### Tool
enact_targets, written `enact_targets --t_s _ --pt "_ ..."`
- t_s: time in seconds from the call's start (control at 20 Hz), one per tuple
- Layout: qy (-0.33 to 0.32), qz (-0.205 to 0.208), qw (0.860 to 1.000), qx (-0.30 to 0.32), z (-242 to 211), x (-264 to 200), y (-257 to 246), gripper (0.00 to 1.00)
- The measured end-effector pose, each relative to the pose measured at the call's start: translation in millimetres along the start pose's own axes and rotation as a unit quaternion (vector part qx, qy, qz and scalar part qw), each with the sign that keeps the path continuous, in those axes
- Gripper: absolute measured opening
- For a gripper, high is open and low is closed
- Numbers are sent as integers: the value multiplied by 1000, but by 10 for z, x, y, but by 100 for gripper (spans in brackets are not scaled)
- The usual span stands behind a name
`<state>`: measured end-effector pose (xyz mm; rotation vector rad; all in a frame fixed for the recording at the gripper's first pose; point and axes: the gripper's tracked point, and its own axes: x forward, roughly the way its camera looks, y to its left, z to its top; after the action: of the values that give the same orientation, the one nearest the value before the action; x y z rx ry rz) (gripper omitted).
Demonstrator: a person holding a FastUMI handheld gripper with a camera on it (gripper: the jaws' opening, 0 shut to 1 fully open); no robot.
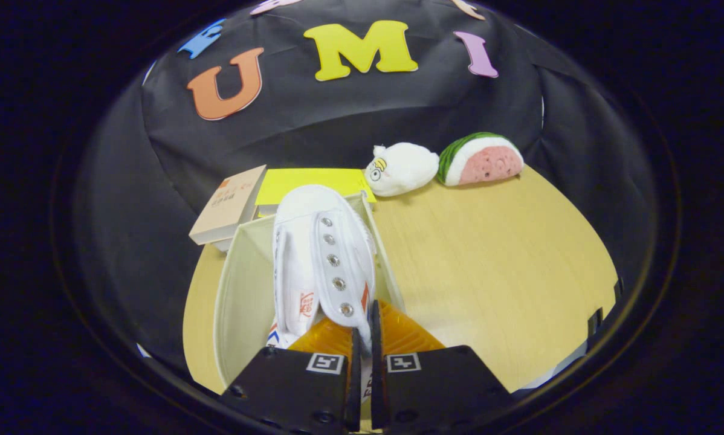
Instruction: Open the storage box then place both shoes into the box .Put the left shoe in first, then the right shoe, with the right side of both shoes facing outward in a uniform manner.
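A white canvas shoe with metal eyelets hangs toe-away just ahead of my fingers, over the open white storage box. My gripper is shut on the shoe, both fingers pinching its upper edge near the heel. The shoe lies along the box's right wall, partly inside it. The box's left half shows bare white floor. I cannot tell from here whether another shoe is in the box.
Beyond the box lie a tan book and a yellow book. A white plush toy and a watermelon-slice plush sit at the back of the wooden table, right of the box.
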<state>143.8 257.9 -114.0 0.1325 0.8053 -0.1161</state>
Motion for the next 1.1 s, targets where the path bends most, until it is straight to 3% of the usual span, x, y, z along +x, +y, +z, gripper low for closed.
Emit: enact_targets --t_s 0.05,0.1,0.2,0.35,0.45,0.55,0.7,0.8,1.1 --pt "4 12 1000 0 -20 19 30 14" --pt "11 22 1000 -7 -36 37 56 23" --pt "-12 17 999 -25 21 39 15 34" --pt "-96 0 994 -61 285 -204 -36 33" --pt "-152 -12 985 -84 440 -413 -51 58" --pt "-212 -45 970 -111 597 -657 -160 69" --pt "-318 -84 935 -131 850 -1083 -311 81" --pt "-368 -99 914 -141 945 -1315 -436 100" --pt "-423 -45 901 -87 813 -1669 -747 100"
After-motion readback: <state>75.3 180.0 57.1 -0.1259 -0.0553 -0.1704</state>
